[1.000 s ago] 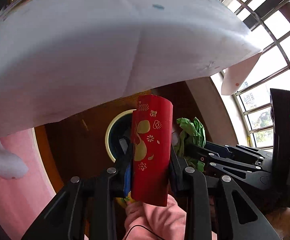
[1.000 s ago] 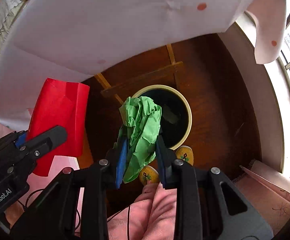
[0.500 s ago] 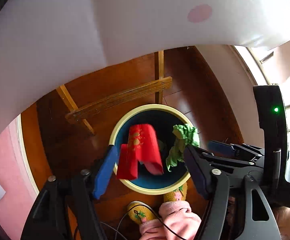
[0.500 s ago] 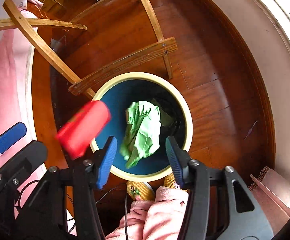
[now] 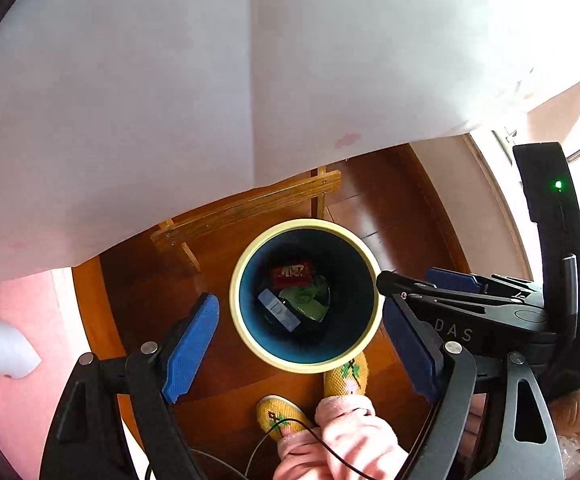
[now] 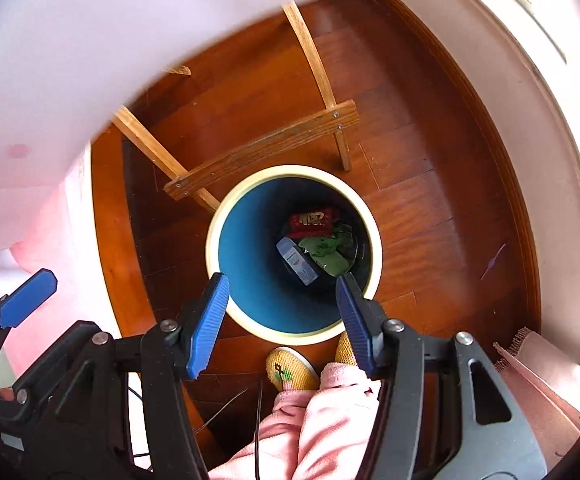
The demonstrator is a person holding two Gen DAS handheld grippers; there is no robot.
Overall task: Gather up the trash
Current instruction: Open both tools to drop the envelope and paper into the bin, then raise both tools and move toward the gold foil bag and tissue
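- A white tablecloth (image 5: 169, 100) fills the upper half of my left wrist view and curves across the top left of the right wrist view, with faint pink dots on it.
- Below it I see a dark wooden floor (image 6: 430, 152), crossed by the pale wooden table legs and crossbar (image 6: 265, 148).
- The waste bin (image 6: 374, 216), round with a cream rim and blue inner wall, stands on the floor just in front of the crossbar, directly under both of my grippers.
- My left gripper (image 5: 302, 340) hangs over the bin with its blue pads spread wide and nothing between them; the bin mouth shows in the gap.
- My right gripper (image 6: 281, 320) is likewise spread wide and empty above the near rim of the bin; in the left wrist view it sits just to the right of the bin.
- The operator's pink trouser leg (image 6: 322, 420) and two yellow knitted slippers (image 6: 290, 370) stand at the near edge of the bin, a thin black cable running beside them.
- At the bottom of the bin lie the crumpled green paper (image 6: 328, 252), the red packet (image 6: 312, 220) with gold markings just beyond it, and a small pale blue-white wrapper (image 6: 296, 260) to the left, all touching.
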